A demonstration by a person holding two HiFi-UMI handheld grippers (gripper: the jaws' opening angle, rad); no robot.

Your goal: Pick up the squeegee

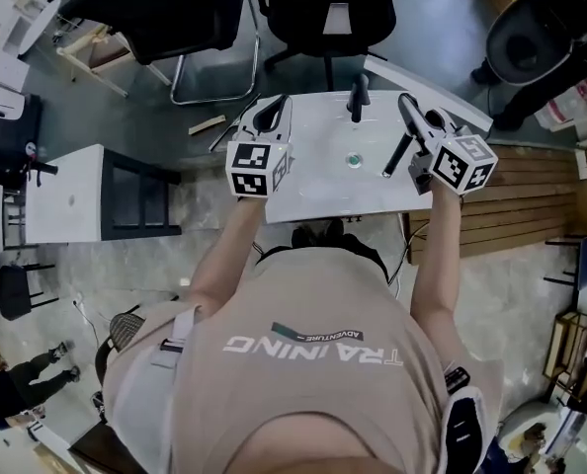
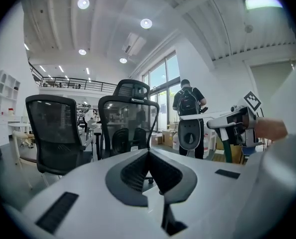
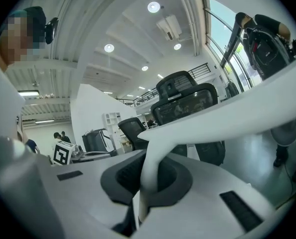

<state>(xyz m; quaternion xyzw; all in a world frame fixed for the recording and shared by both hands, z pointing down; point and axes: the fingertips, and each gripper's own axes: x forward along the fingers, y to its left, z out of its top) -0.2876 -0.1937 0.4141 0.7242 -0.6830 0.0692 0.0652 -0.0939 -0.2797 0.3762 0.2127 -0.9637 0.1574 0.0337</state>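
Note:
My right gripper (image 1: 412,117) is shut on the white squeegee (image 1: 384,69) and holds it in the air above the white table (image 1: 313,191). In the right gripper view the handle stands pinched between the dark pads (image 3: 123,176). The squeegee's (image 3: 222,121) long blade runs up and to the right across that view. The left gripper view shows the right gripper (image 2: 240,123) at the right edge with the squeegee's (image 2: 219,122) white bar sticking out of it. My left gripper (image 1: 272,117) hovers over the table's left part. Its jaws (image 2: 149,156) are shut with nothing between them.
A black tool (image 1: 358,97), a dark stick (image 1: 397,156) and a small round thing (image 1: 353,160) lie on the table. Black office chairs (image 1: 323,8) stand beyond it. A second white table (image 1: 76,196) is at the left, wooden boards (image 1: 531,196) at the right. A person with a backpack (image 2: 189,103) stands further off.

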